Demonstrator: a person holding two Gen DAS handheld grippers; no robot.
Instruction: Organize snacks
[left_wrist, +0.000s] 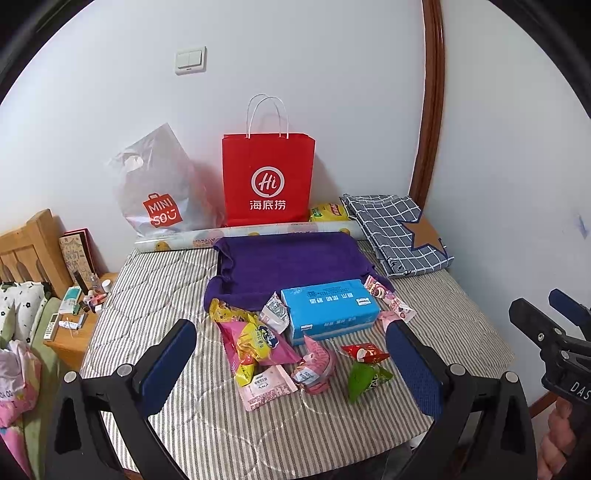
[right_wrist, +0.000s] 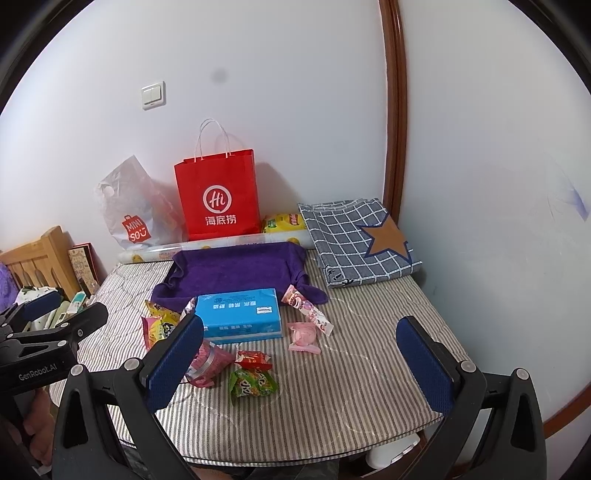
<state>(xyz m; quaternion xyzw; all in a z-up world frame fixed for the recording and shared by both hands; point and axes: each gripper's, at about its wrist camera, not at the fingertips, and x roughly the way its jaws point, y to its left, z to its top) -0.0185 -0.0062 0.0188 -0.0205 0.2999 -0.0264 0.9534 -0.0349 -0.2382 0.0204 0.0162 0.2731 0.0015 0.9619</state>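
Observation:
Several snack packets lie on the striped mattress (left_wrist: 155, 295) around a blue tissue pack (left_wrist: 328, 308) (right_wrist: 238, 314): a pink and yellow bag (left_wrist: 255, 341), a white-pink wafer pack (left_wrist: 267, 387), a pink jar (left_wrist: 316, 363) (right_wrist: 208, 363), a red candy (left_wrist: 364, 352) (right_wrist: 253, 359), a green packet (left_wrist: 367, 378) (right_wrist: 253, 384), a long pink stick pack (right_wrist: 306, 310) and a round pink sweet (right_wrist: 303, 336). My left gripper (left_wrist: 291, 363) hangs open above the near snacks. My right gripper (right_wrist: 301, 363) is open too, holding nothing.
A purple cloth-lined tray (left_wrist: 288, 266) sits behind the tissue pack. A red paper bag (left_wrist: 267, 181), a Miniso plastic bag (left_wrist: 159, 188), a paper roll (left_wrist: 243, 234), a yellow chip bag (left_wrist: 328, 212) and folded checked fabric (left_wrist: 399, 232) line the back. A cluttered nightstand (left_wrist: 77, 314) stands left.

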